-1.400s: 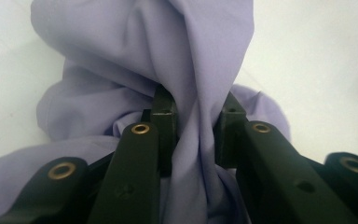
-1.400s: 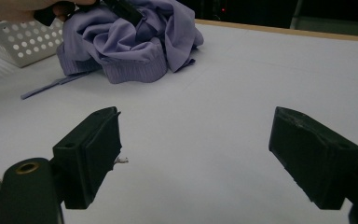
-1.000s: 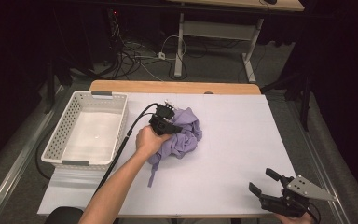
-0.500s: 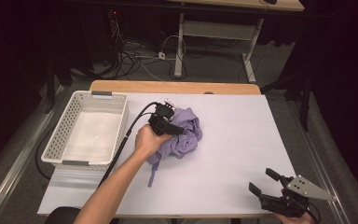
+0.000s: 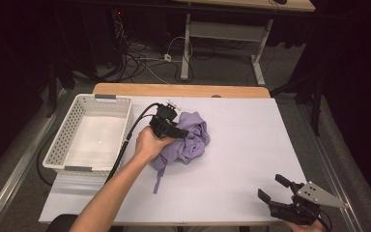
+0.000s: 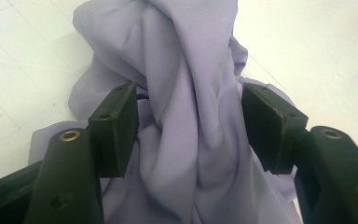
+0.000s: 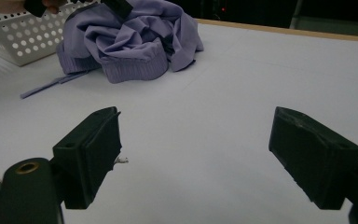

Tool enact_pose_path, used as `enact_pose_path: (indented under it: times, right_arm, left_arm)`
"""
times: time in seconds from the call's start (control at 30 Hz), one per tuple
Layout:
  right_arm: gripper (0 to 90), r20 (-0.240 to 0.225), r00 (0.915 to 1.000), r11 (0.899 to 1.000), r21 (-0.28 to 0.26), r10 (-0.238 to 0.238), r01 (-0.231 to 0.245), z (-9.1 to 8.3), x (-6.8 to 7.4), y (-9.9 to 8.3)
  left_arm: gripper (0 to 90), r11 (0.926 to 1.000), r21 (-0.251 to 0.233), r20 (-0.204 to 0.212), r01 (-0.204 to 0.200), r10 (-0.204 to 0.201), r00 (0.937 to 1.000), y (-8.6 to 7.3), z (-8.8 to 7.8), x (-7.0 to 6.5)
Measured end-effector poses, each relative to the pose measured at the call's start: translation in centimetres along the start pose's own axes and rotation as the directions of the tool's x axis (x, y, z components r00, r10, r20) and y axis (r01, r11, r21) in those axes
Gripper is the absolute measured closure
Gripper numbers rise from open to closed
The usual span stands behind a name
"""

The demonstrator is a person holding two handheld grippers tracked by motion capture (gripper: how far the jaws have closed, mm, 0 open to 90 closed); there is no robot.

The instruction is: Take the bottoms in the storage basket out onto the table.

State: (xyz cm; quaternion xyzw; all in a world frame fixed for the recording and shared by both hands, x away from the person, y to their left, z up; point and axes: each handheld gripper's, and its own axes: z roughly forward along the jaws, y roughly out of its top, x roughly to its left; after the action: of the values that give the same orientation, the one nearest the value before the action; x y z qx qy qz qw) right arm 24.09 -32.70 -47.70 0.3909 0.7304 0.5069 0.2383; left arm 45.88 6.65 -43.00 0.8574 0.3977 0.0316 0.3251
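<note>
One fold of crumpled lilac fabric garment (image 6: 186,116) sits between my left gripper's (image 6: 189,123) just-opened jaws, unpinched; closing shallow could slip.

A white perforated basket (image 5: 89,133) sits at the worktop's (image 5: 251,145) left edge. Behind, cables (image 5: 145,58) trail across the floor, perhaps from a power strip.

Nothing readable here, honestly. No labels, brand marks, numbers or signs that I can make out on anything in any of the three views.
</note>
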Motion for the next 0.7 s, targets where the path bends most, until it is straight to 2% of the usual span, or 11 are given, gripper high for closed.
enact_pose_path:
  times: [0.7]
  right_arm:
    - [17.4, 0.003, 1.0, 1.0, 0.002, 0.004, -0.004, 0.0, 0.0, 0.0]
  left_arm:
    - [37.1, 0.9988, -0.047, -0.004, -0.012, 0.012, 0.9999, -0.5, -2.6, 0.5]
